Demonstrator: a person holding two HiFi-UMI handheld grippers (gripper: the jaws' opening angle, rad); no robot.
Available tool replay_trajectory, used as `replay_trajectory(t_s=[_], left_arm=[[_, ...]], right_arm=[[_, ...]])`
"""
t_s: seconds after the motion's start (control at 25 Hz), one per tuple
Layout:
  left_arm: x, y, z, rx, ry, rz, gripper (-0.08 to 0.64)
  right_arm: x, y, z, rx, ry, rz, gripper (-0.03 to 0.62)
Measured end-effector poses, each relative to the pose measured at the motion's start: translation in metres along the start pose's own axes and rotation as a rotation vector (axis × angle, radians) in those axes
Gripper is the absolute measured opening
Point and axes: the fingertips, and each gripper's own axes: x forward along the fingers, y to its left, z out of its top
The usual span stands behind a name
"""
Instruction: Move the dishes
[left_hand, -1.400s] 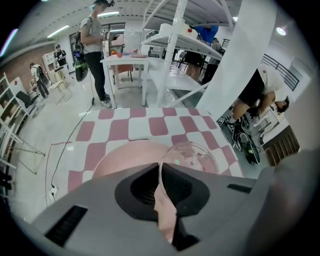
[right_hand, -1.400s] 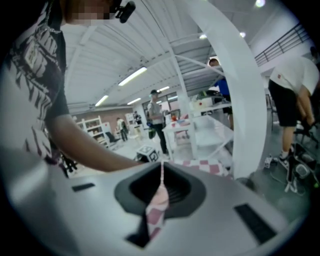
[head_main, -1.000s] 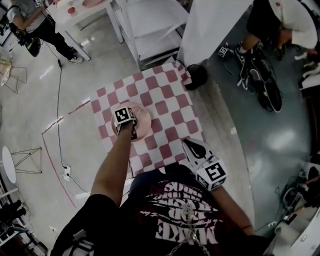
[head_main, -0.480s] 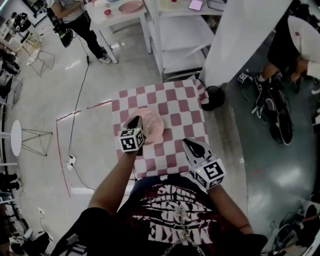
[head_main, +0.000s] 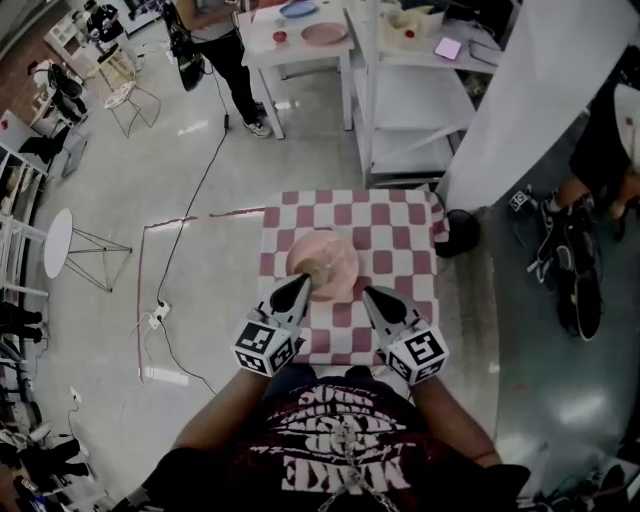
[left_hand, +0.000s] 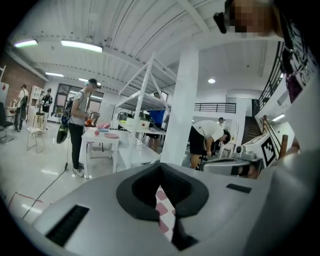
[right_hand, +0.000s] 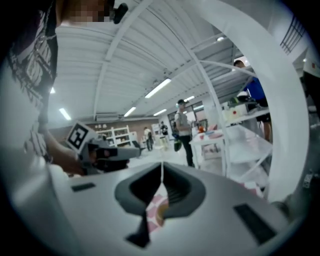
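A pink plate (head_main: 322, 262) lies on the red-and-white checked table (head_main: 400, 225), left of its middle. My left gripper (head_main: 302, 281) hangs at the plate's near rim, pointing at it, jaws shut and empty. My right gripper (head_main: 368, 294) is just right of the plate over the cloth, also shut with nothing in it. In the left gripper view the closed tips (left_hand: 160, 167) show only checked cloth (left_hand: 162, 202) beneath them. Through the right gripper (right_hand: 161, 167), a bit of the pink plate (right_hand: 159, 212) shows below the closed tips.
A white table (head_main: 262, 40) at the back holds a pink plate (head_main: 324, 33), a blue plate (head_main: 298, 9) and a small red bowl (head_main: 280, 37); a person (head_main: 205, 30) stands beside it. A white shelf rack (head_main: 410, 95) and a white column (head_main: 520, 100) stand behind the checked table. A cable (head_main: 190, 200) runs over the floor at left.
My left gripper has drawn back from above the plate to its near rim. The plate stays on the cloth. The right gripper has barely moved.
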Motion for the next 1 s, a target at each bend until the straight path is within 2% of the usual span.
replay_trajectory(t_s=[0.2, 0.44, 0.76, 1.0], left_arm=[[-0.021, 0.007, 0.034, 0.088, -0.080, -0.052, 0.029], [-0.038, 0.022, 0.045, 0.163, -0.106, -0.210, 0.029], [-0.057, 0.055, 0.069, 0.136, -0.185, -0.303, 0.030], [-0.079, 0.054, 0.095, 0.135, -0.280, -0.318, 0.030]], right_arm=[[0.008, 0.015, 0.012, -0.045, -0.010, -0.086, 0.035], [0.024, 0.051, 0.016, -0.026, -0.057, -0.244, 0.034], [0.022, 0.102, 0.052, -0.140, -0.110, -0.471, 0.034], [0.005, 0.130, 0.082, -0.265, -0.125, -0.540, 0.034]])
